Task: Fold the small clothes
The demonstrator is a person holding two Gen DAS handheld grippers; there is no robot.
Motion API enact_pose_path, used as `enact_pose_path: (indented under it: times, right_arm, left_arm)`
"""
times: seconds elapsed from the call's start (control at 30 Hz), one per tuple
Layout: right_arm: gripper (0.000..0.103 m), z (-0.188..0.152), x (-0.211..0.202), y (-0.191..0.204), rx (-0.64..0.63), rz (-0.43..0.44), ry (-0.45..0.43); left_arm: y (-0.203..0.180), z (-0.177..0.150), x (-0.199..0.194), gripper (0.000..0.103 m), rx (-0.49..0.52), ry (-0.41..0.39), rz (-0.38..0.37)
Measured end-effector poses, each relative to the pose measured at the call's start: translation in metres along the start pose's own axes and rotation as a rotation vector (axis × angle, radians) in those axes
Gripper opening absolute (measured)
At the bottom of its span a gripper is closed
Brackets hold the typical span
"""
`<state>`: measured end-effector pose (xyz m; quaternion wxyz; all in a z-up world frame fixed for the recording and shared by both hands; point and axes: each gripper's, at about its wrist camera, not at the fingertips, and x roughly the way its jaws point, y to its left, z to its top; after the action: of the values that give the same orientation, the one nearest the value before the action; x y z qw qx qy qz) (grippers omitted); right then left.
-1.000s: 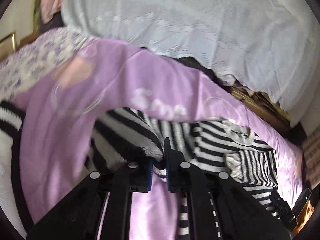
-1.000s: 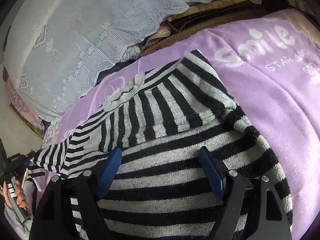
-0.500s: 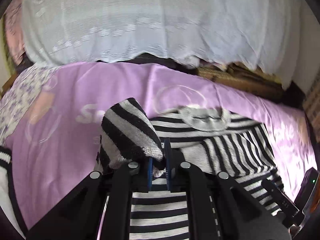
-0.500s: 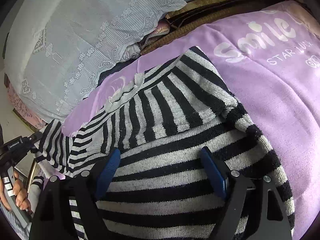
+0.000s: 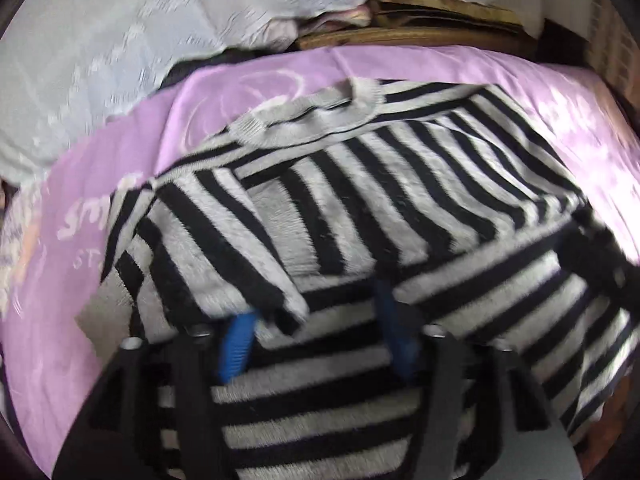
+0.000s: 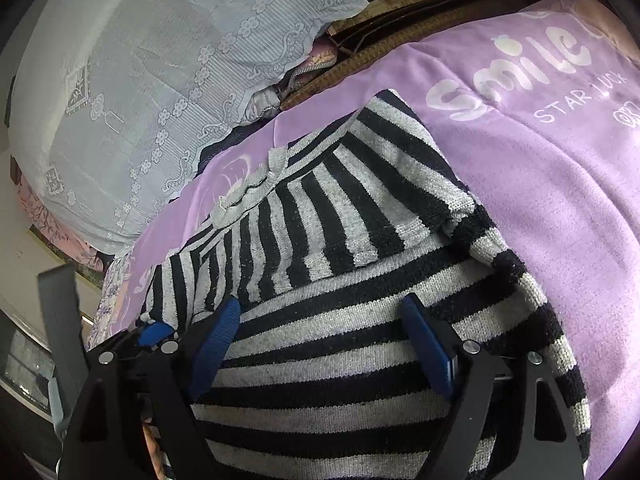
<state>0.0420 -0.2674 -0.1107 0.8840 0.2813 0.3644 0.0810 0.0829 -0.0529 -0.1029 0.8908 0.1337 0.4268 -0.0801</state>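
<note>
A small black-and-grey striped sweater (image 5: 380,208) lies on a purple printed sheet (image 5: 120,168), collar at the far side. Its left sleeve (image 5: 208,248) lies folded over the body, cuff end just in front of my left gripper (image 5: 316,316), which is open and holds nothing. In the right wrist view the same sweater (image 6: 340,240) fills the middle, its right sleeve folded across the front. My right gripper (image 6: 320,316) is open and hovers low over the lower part of the sweater. The left gripper's blue pad (image 6: 154,332) shows at the left edge.
A white lace-covered pillow (image 6: 160,80) lies beyond the sweater. A brown woven mat edge (image 5: 420,28) runs along the far side of the sheet (image 6: 560,140). Furniture and floor show at the lower left in the right wrist view.
My left gripper carried the sleeve rightward over the sweater body, then opened and let it go. The sleeve now lies on the body. My right gripper stayed open and barely moved.
</note>
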Motion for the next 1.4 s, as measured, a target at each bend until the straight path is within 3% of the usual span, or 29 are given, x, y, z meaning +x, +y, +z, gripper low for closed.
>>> enact_pose_path:
  times: [0.03,0.23,0.37,0.47,0.57,0.67,0.8,1.0,1.13,1.23,1.27,1.33,1.4]
  right_arm:
    - [0.083,0.000,0.000,0.000,0.000,0.000,0.001]
    - [0.083,0.000,0.000,0.000,0.001,0.000,0.000]
    - [0.083,0.000,-0.003,0.003,-0.009,-0.005,-0.004]
    - [0.083,-0.003,-0.010,0.018,-0.054,0.065,-0.010]
    - [0.084,-0.012,-0.019,0.054,-0.220,0.096,-0.036]
    - [0.083,-0.028,-0.022,0.093,-0.410,0.081,-0.055]
    - [0.084,-0.056,-0.007,0.149,-0.650,0.050,-0.017]
    - [0.083,-0.098,0.023,0.228,-1.018,-0.020,-0.027]
    - [0.083,-0.111,0.051,0.257,-1.145,-0.077,-0.002]
    - [0.083,-0.113,0.078,0.267,-1.198,-0.145,0.053]
    - [0.080,-0.114,0.086,0.269,-1.210,-0.163,0.070]
    - [0.062,-0.114,0.096,0.269,-1.223,-0.197,0.079]
    - [0.024,-0.101,0.094,0.266,-1.138,-0.145,0.106]
  left_arm:
    - [-0.001,-0.002,-0.007,0.076,0.012,-0.019,-0.007]
    - [0.019,-0.016,-0.056,0.090,-0.016,-0.135,-0.051]
    - [0.064,-0.030,-0.087,0.096,-0.105,-0.215,0.001]
    - [0.106,-0.037,-0.090,0.098,-0.218,-0.226,0.050]
    - [0.160,-0.046,-0.076,0.098,-0.413,-0.196,0.086]
    - [0.197,-0.058,-0.044,0.098,-0.548,-0.107,0.087]
    - [0.217,-0.075,0.003,0.098,-0.596,0.031,0.102]
    - [0.226,-0.067,-0.003,0.098,-0.627,-0.005,0.074]
    - [0.241,-0.073,-0.008,0.098,-0.717,-0.017,-0.002]
    - [0.246,-0.075,-0.009,0.098,-0.744,-0.029,-0.014]
    - [0.246,-0.075,-0.009,0.098,-0.750,-0.030,-0.012]
    - [0.246,-0.075,-0.008,0.098,-0.752,-0.028,-0.017]
    - [0.246,-0.075,-0.008,0.098,-0.748,-0.028,-0.015]
